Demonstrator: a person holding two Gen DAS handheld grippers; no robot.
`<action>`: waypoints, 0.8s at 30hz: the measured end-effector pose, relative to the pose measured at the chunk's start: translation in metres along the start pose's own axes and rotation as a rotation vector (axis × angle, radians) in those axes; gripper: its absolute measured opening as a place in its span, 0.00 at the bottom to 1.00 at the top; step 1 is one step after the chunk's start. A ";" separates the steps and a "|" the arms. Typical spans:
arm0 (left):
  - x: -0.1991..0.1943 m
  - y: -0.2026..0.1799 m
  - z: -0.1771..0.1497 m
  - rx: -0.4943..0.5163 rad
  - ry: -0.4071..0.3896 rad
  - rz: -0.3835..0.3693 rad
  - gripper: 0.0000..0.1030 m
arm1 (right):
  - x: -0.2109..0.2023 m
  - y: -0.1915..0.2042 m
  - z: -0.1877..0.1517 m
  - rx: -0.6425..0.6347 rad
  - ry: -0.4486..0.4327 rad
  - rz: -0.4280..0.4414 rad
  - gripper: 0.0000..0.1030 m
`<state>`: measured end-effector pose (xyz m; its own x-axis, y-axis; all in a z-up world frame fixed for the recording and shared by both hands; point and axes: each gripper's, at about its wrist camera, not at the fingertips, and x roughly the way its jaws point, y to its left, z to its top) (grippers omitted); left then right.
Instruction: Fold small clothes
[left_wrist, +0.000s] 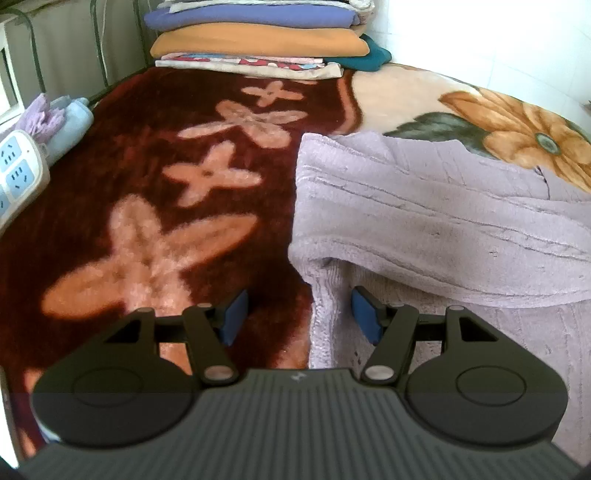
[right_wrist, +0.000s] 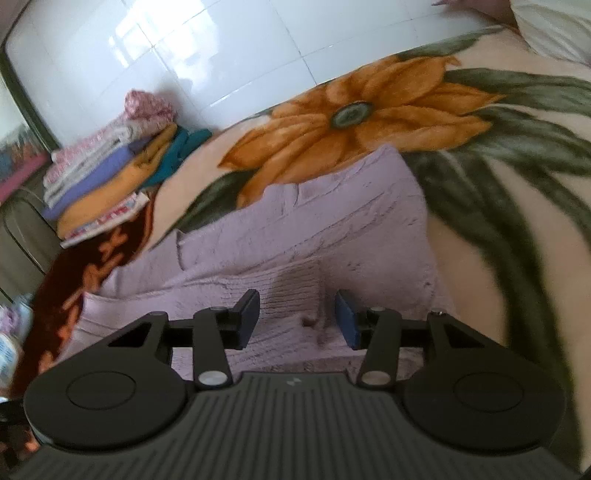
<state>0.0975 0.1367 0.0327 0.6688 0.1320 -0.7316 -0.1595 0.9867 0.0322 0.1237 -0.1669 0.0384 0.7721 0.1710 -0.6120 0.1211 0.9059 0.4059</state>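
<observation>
Left black two-finger gripper with blue pads (left_wrist: 299, 315) is angled down, jaws standing apart, nothing pinched; the pads aren't pressing on anything, and fabric just lies in the gap between them. Right black two-finger gripper with blue pads (right_wrist: 297, 319) is tilted down too and rolled a bit to one side, jaws parted but narrower than the left's, pads clear of whatever's below.

The left tool (left_wrist: 299, 317) straddles the lilac knit garment's (left_wrist: 424, 221) edge — pads apart — on a floral blanket (left_wrist: 147, 184).
</observation>
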 end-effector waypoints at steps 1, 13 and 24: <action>0.000 0.000 0.000 0.003 -0.003 0.000 0.62 | 0.002 0.004 0.000 -0.028 0.005 -0.002 0.17; 0.004 0.003 0.000 0.010 -0.005 0.001 0.64 | -0.011 0.003 0.048 -0.126 -0.148 -0.131 0.08; -0.007 0.002 0.003 0.018 -0.004 -0.005 0.63 | 0.005 -0.021 0.025 -0.009 -0.092 -0.152 0.32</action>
<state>0.0947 0.1382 0.0401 0.6721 0.1278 -0.7294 -0.1430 0.9889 0.0415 0.1405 -0.1947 0.0442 0.7991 -0.0036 -0.6011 0.2355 0.9219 0.3075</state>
